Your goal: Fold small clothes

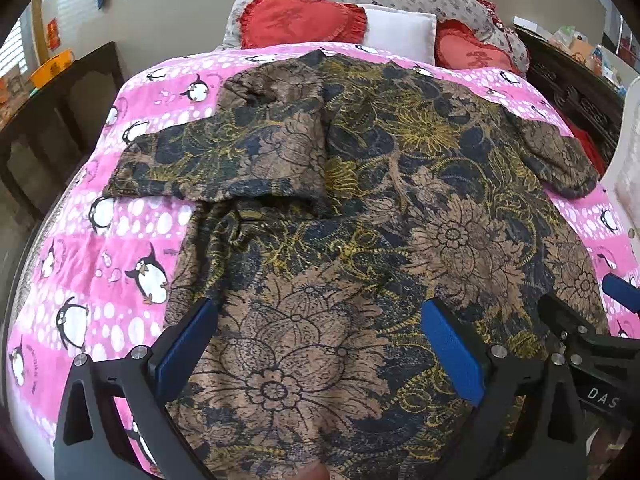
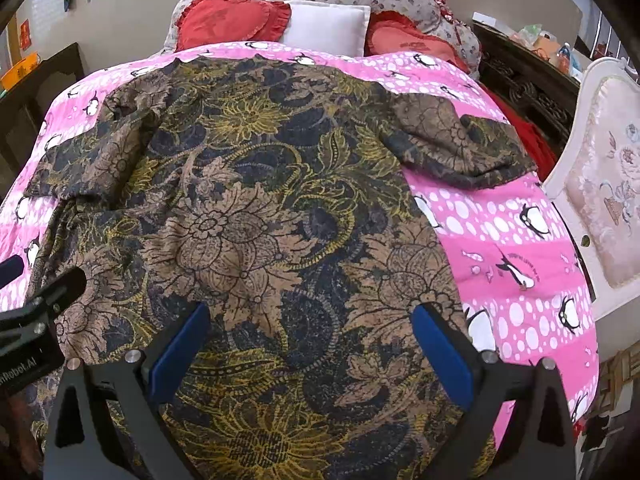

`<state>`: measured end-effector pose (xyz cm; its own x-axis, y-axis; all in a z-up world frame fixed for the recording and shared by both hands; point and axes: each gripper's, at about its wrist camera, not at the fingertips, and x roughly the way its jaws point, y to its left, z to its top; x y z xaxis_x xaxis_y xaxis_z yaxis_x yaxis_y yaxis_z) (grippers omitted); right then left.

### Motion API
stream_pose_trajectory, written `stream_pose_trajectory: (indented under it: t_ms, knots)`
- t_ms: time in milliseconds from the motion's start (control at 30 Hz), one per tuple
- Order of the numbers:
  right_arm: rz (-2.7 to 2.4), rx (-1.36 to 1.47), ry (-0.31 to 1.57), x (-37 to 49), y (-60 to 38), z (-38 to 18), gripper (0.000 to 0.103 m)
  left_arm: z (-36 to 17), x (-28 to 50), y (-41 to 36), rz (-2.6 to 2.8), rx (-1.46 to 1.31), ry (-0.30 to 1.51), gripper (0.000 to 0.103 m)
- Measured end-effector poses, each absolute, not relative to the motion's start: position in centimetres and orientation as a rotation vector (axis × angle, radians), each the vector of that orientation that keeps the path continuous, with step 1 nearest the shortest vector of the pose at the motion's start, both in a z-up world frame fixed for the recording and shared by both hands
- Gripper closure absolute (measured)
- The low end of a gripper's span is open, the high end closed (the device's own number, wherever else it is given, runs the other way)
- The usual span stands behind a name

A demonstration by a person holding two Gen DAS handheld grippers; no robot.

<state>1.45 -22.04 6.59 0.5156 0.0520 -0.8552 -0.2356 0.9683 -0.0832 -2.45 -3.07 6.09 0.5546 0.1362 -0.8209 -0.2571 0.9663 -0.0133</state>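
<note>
Left wrist view: floral garment [image 1: 360, 208] is laid flat on pink penguin blanket [image 1: 120, 240], one sleeve folded across the chest. Left gripper [image 1: 320, 344] is held above the hem, jaws spread, empty.

Right wrist view: right gripper [image 2: 312, 348] is likewise parted over the garment [image 2: 260, 200]; red cushions [image 2: 232, 20] are seen behind.

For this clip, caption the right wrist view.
Open right claw over a floral shirt spread on a penguin blanket.
</note>
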Motion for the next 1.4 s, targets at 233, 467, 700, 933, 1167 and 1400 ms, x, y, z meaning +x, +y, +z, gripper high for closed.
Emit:
stream_pose_trajectory:
  t_ms: [233,467,700,933,1167,1400]
  knots:
    - [0.171,-0.203,1.019,1.6,-22.0,6.4,0.0,5.7,-2.3,-2.9,0.232,-0.148,0.963,0.016]
    - [0.176,-0.209,1.026,1.6,-21.8,6.1,0.0,5.2,-2.3,-2.9,0.221,-0.154,0.971,0.016]
    - [0.175,-0.219,1.03,1.6,-21.4,5.8,0.0,4.8,-2.2,-2.5,0.228,-0.162,0.975,0.016]
    - [0.182,-0.222,1.03,2.0,-21.3,5.2,0.0,3.8,-0.8,-1.2,0.242,-0.107,0.925,0.016]
    - [0.364,-0.259,0.941,5.4,-20.5,3.0,0.0,0.2,1.6,1.6,0.228,-0.144,0.961,0.015]
    - [0.424,-0.225,0.946,6.1,-20.4,0.6,0.0,0.0,1.1,1.5,0.23,-0.142,0.925,0.015]
